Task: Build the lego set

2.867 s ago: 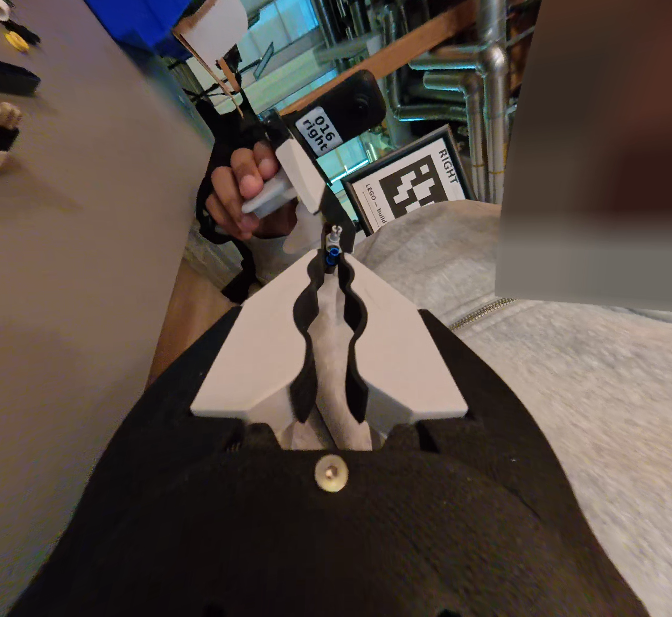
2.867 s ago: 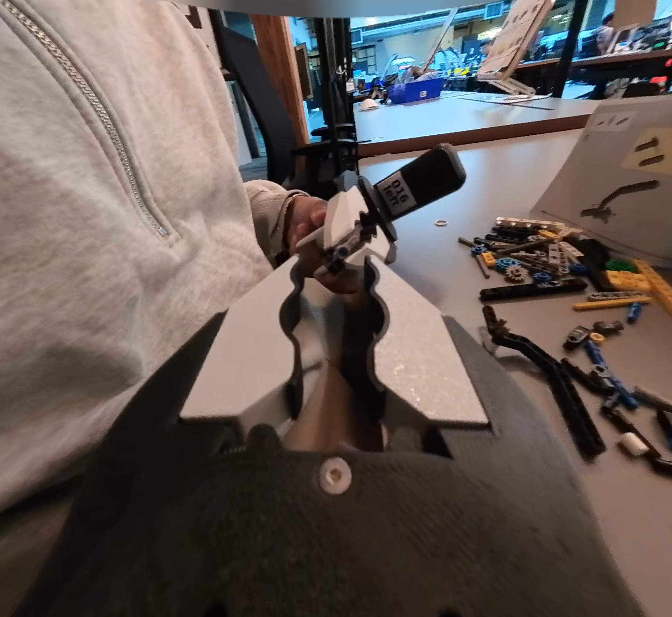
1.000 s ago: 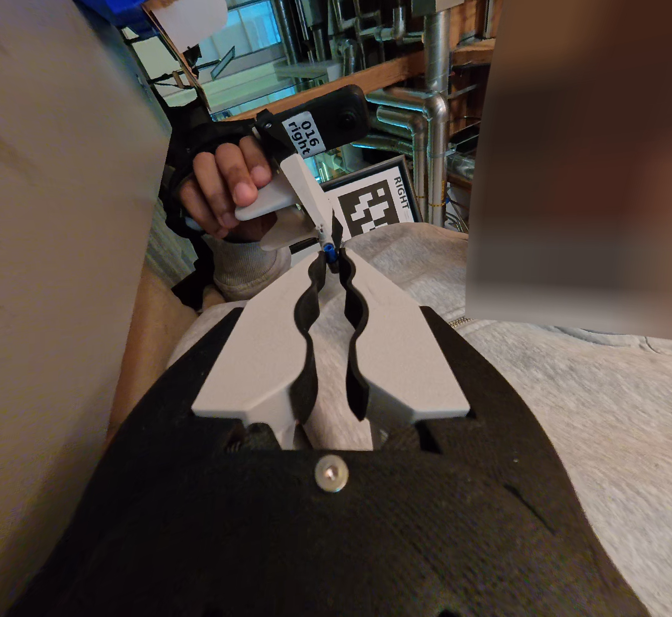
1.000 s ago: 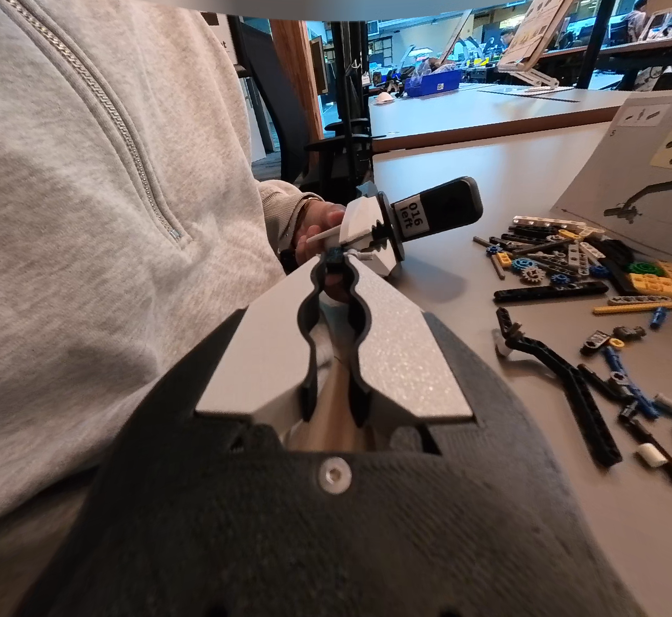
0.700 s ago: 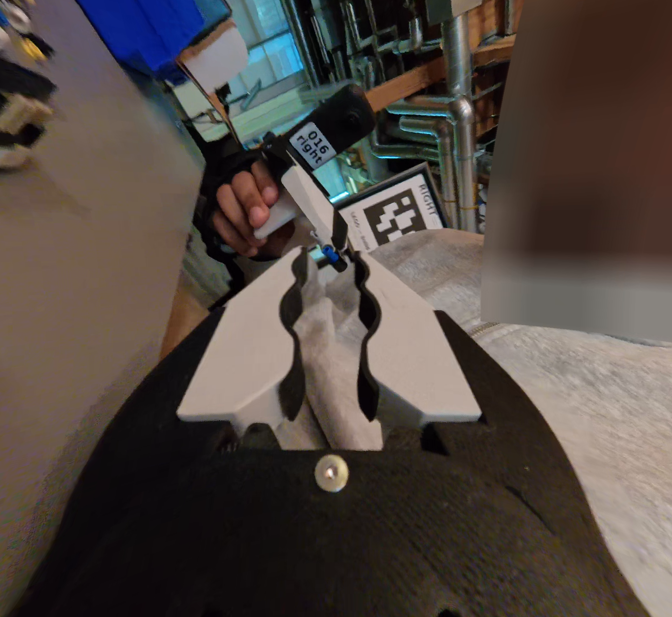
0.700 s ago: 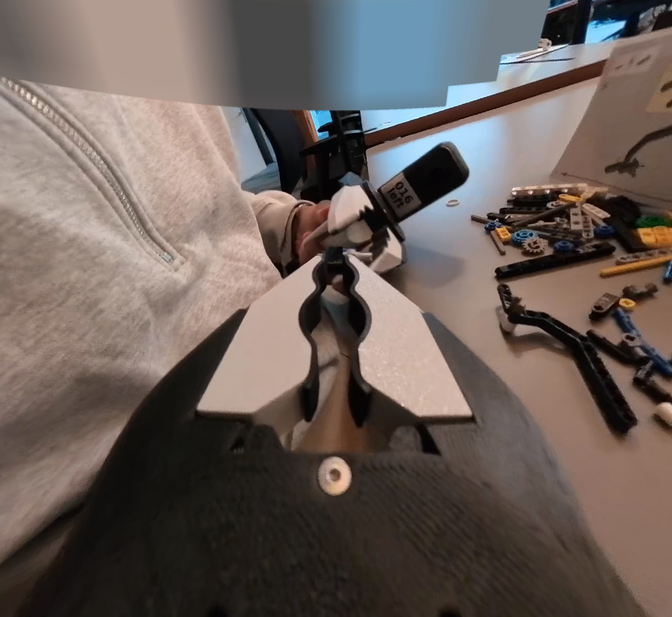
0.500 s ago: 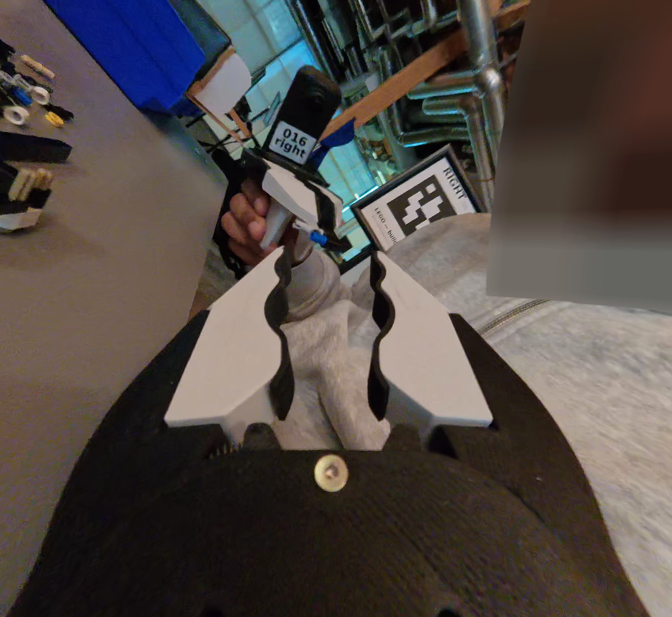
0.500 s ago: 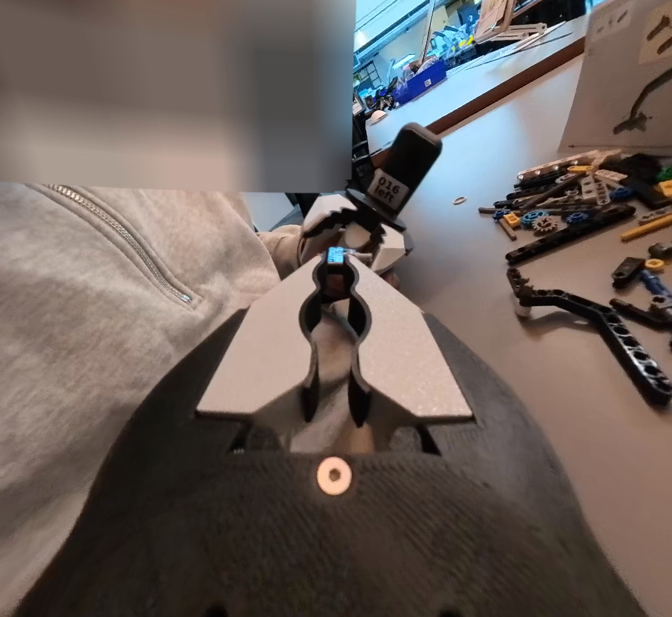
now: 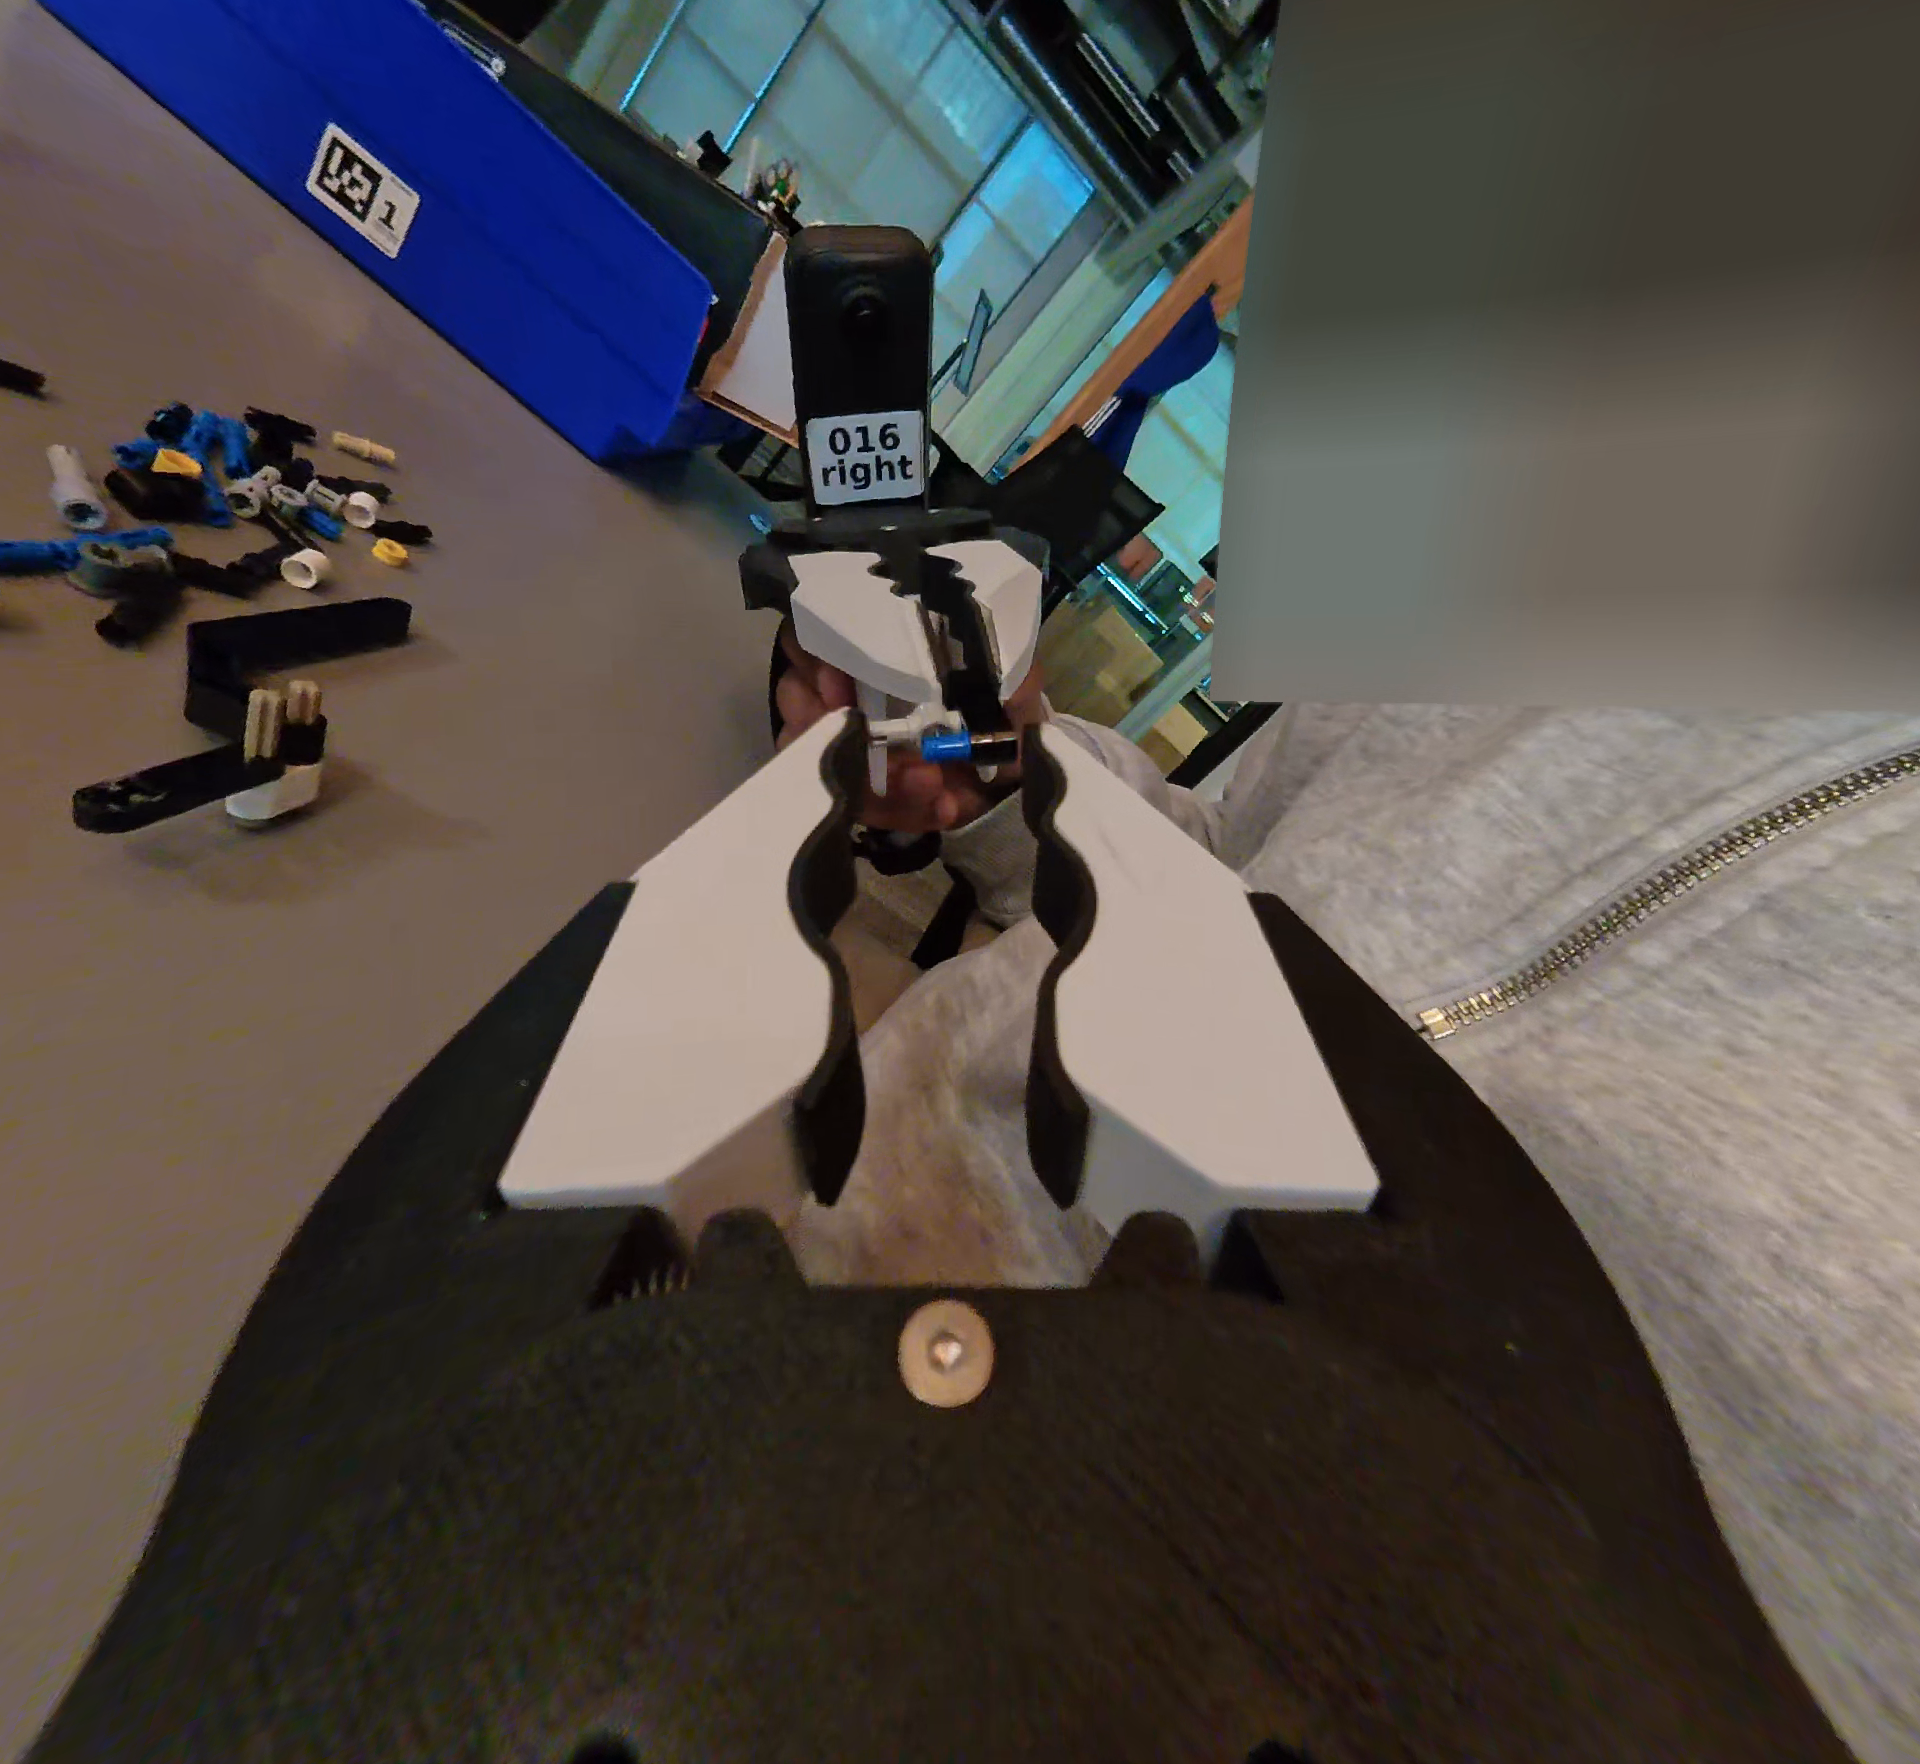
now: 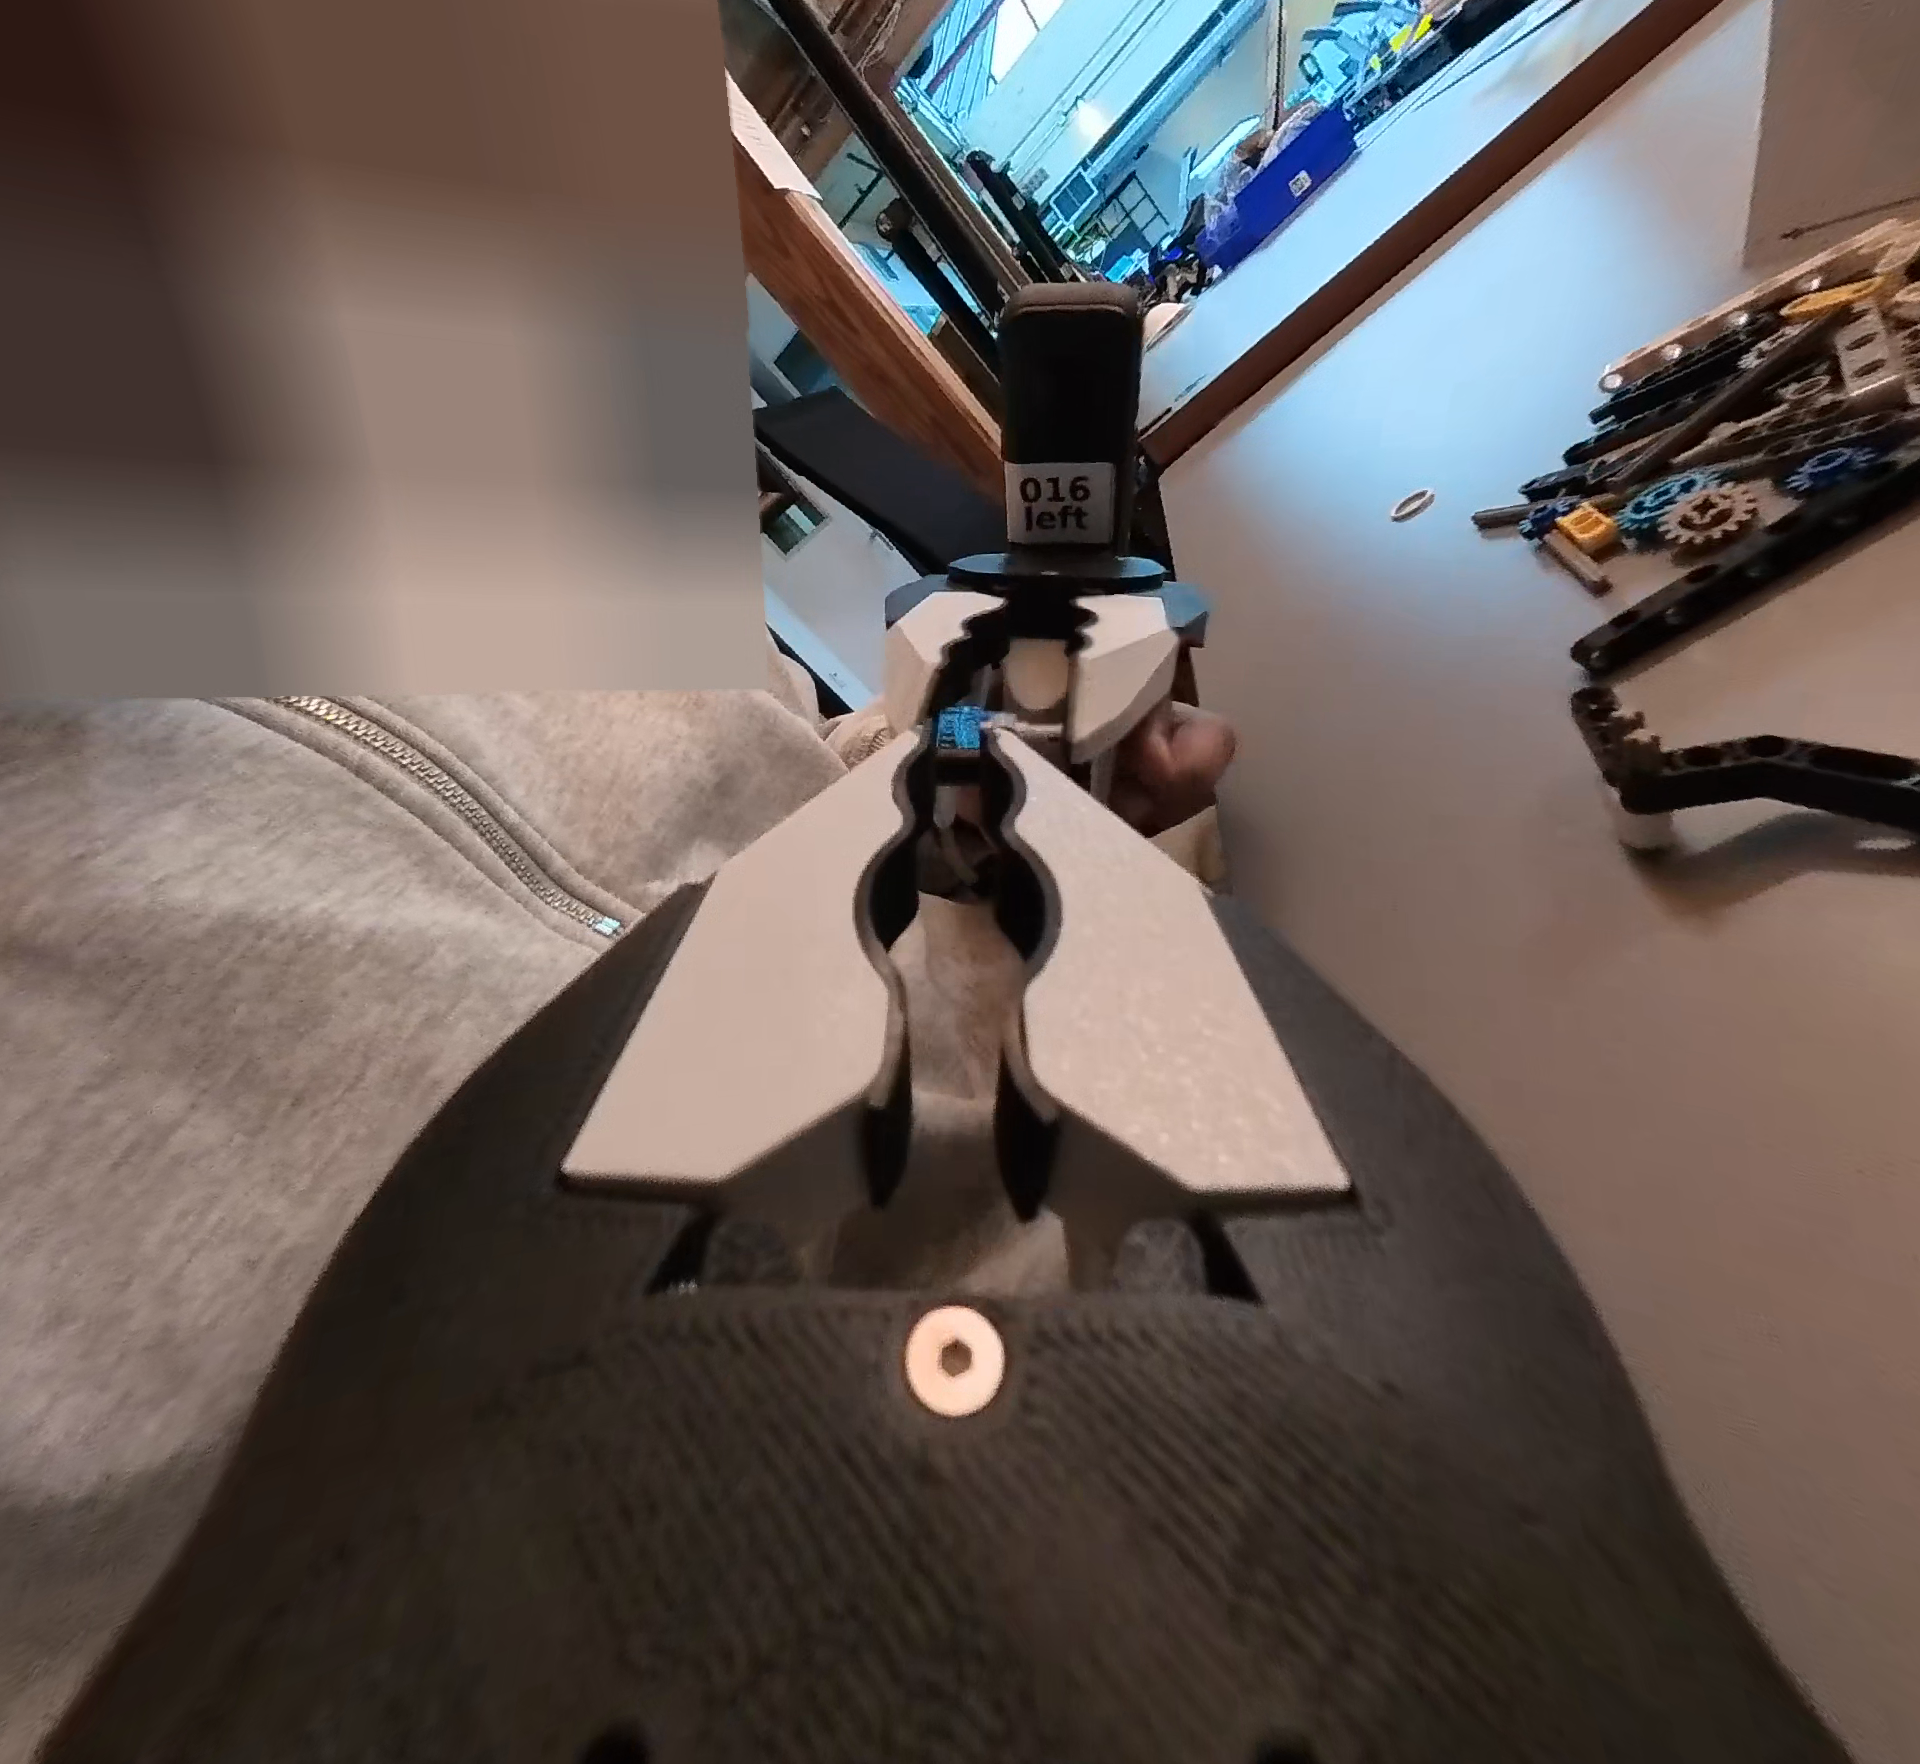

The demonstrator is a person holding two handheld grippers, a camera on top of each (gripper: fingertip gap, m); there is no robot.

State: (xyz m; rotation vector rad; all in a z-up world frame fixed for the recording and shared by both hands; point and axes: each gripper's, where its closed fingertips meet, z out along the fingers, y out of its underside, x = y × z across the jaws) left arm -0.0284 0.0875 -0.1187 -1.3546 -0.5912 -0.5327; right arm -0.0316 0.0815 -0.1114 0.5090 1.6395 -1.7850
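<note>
A small pin piece, blue and black with a white cross-shaped end, hangs in mid-air in front of the person's chest. My right gripper is shut on it; the blue part shows between its tips. My left gripper is open and empty, with its jaws on either side of the piece and not touching it. The two grippers face each other tip to tip: the right one shows in the left wrist view, the left one in the right wrist view.
The grey table carries loose pieces, a black beam with a white piece and a blue bin. The right wrist view shows an angled black beam, gears and beams, and an instruction sheet. A grey sweatshirt is close behind.
My left gripper held the pin piece and has opened and let go. My right gripper has shut on it. Both grippers have swung level, facing each other.
</note>
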